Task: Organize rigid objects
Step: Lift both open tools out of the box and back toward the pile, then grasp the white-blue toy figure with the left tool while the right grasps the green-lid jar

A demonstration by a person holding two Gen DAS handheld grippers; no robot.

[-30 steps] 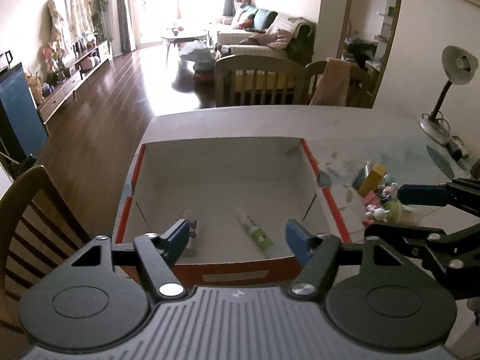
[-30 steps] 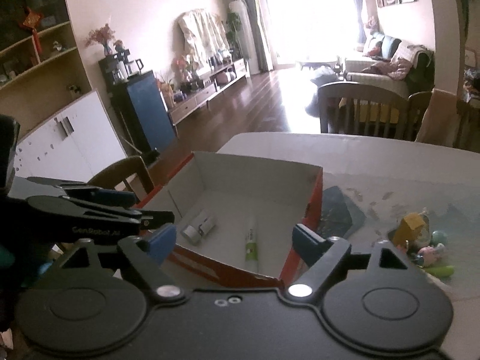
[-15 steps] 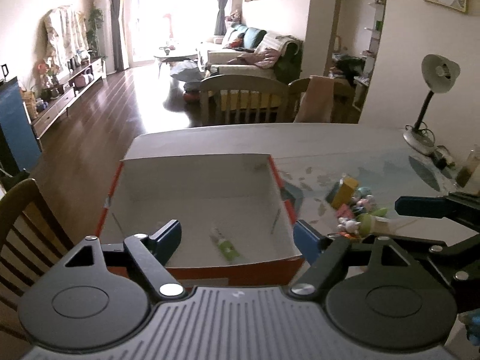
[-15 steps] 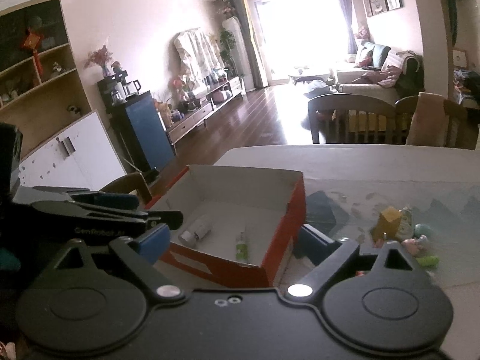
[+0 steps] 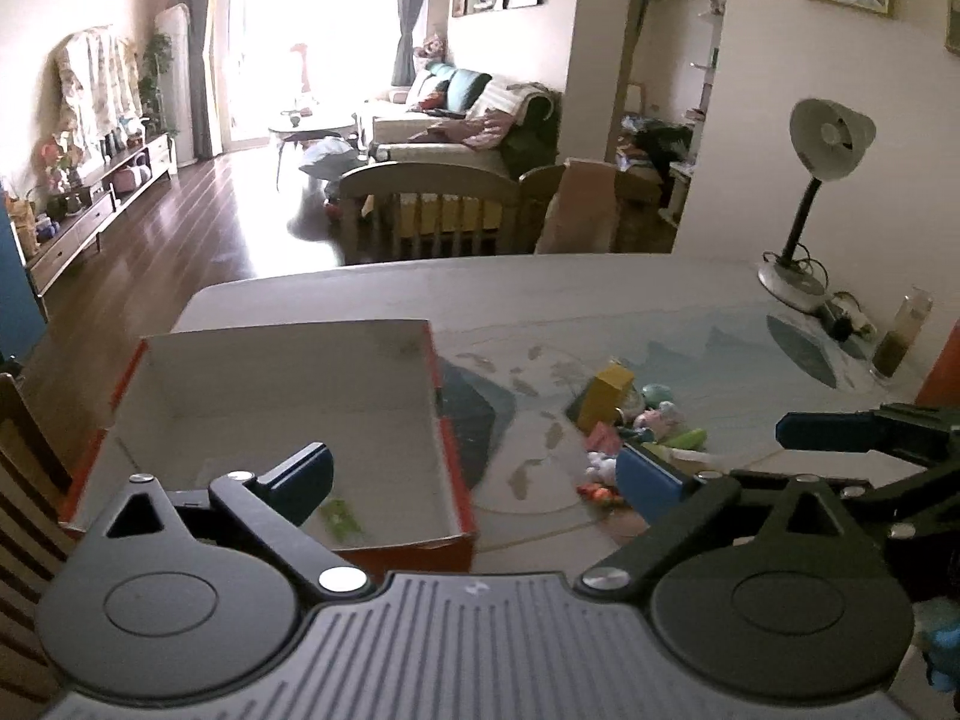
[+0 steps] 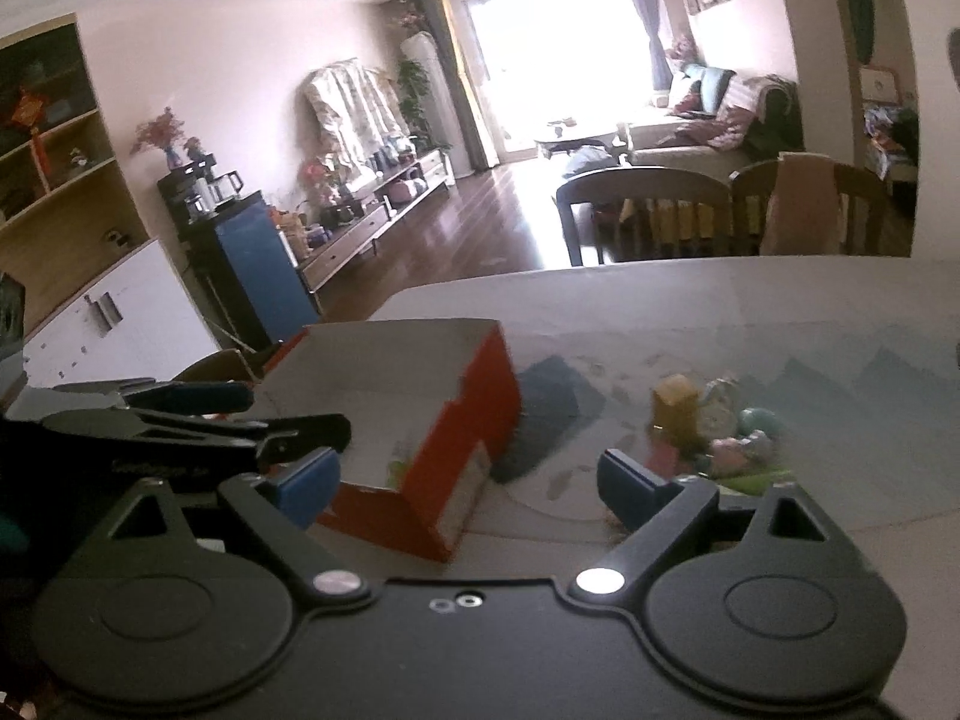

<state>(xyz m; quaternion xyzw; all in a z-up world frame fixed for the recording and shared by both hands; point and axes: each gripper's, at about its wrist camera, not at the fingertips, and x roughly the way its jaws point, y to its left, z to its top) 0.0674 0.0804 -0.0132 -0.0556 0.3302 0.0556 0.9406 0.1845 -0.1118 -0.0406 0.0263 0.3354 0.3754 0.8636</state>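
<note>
Left tool [image 5: 471, 471] is spreading its jaws, nothing between them; right tool [image 6: 465, 483] gapes empty too. Both face the toy pile [image 5: 636, 426] mid-table, right of the box [image 5: 288, 360] by the left edge, ready for another pick.

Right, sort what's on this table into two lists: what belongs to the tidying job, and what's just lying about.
Part of the job:
- red box
- green tube in the box
- yellow block
- pile of small toys by the block

Just lying about:
- desk lamp
- glass bottle
- dining chairs behind the table
</note>
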